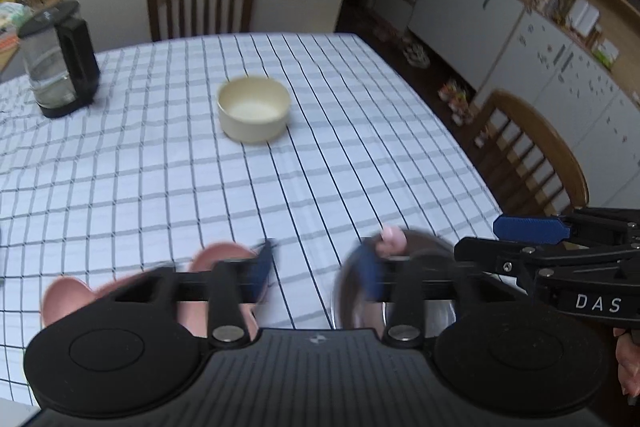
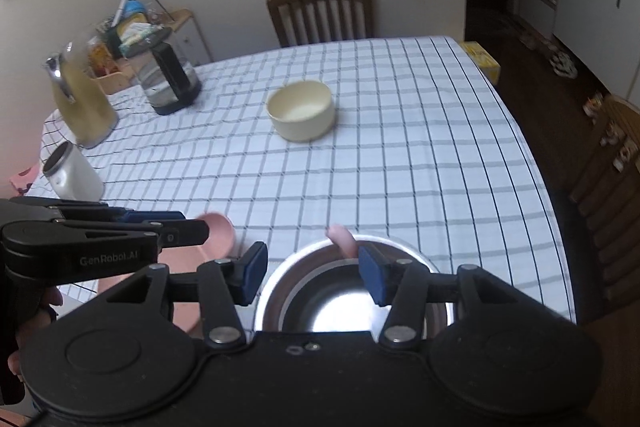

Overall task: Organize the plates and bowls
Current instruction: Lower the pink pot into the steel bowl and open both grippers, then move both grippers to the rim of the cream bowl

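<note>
Checked tablecloth [image 2: 400,147]: we see both grippers, left [image 1: 316,267] & right [image 2: 312,269], parted w/ nothing held, steel bowl [image 2: 320,303] below right, pink dish [image 1: 216,259] under left, cream bowl [image 2: 302,109] far ahead, unstacked.

Round steel bowl [image 2: 352,291] under the right gripper's blue pads is showing a glossy, polished finish. Cream cylindrical bowl [image 2: 301,110] farther ahead is looking matt, smooth. White checked tablecloth [image 2: 400,163] is lying as soft cloth.
</note>
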A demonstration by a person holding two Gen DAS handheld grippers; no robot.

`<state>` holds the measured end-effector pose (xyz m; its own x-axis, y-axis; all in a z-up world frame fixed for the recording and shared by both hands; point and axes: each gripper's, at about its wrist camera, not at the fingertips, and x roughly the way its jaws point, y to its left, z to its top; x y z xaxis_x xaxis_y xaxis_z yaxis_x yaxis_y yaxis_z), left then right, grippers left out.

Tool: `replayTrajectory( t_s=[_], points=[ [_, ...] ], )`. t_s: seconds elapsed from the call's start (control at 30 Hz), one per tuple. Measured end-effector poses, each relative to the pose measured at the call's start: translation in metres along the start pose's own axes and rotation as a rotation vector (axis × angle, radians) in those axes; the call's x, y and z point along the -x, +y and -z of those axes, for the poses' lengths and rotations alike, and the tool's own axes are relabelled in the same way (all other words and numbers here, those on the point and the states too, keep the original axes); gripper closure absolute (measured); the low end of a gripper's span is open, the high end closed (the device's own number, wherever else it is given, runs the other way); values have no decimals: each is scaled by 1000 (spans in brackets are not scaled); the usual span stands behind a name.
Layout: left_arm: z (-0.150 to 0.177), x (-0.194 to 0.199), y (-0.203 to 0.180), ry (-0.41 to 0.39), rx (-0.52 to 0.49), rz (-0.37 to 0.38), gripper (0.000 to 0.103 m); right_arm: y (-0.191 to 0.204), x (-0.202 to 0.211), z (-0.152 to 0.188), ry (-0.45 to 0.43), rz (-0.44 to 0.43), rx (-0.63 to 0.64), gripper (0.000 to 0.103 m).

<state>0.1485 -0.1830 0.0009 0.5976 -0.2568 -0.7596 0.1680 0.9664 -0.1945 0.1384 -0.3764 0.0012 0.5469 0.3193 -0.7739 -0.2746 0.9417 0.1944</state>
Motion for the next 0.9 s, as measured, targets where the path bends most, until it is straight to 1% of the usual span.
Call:
replayTrajectory(
  t_s=[0.03, 0.07, 0.27, 0.3, 0.37, 0.4, 0.43, 0.47, 0.53, 0.63, 0.83, 0.9],
  points=[
    [-2, 4, 3, -26, 7, -4, 30, 2, 0, -4, -6, -4, 5, 49],
    [-5, 7, 5, -46, 7, -11, 30, 5, 0, -8, -12, -10, 12, 46],
    [-24, 12, 20, -93, 12, -43, 30, 14, -2, -34, -51, -26, 38, 36],
    [-28, 12, 22, -99, 16, -46, 29, 16, -3, -39, -57, -25, 43, 32],
    [-35, 10, 29, -113, 23, -53, 27, 17, -6, -48, -81, -25, 54, 21],
    [-39, 10, 31, -123, 27, -60, 26, 17, -7, -52, -93, -24, 61, 19],
    [-42, 9, 34, -134, 32, -68, 25, 18, -9, -57, -102, -25, 66, 16],
    [-45, 9, 37, -145, 35, -74, 24, 18, -11, -62, -110, -27, 69, 8],
    [-53, 5, 42, -152, 33, -87, 24, 17, -16, -72, -132, -24, 71, 2],
    [-63, -3, 47, -159, 32, -119, 24, 16, -25, -86, -148, -39, 79, 0],
    [-83, -30, 58, -137, 48, -117, 24, 7, -55, -112, -134, -36, 88, 0],
    [-89, -41, 61, -131, 50, -125, 22, 4, -68, -119, -130, -34, 97, 0]
  ],
)
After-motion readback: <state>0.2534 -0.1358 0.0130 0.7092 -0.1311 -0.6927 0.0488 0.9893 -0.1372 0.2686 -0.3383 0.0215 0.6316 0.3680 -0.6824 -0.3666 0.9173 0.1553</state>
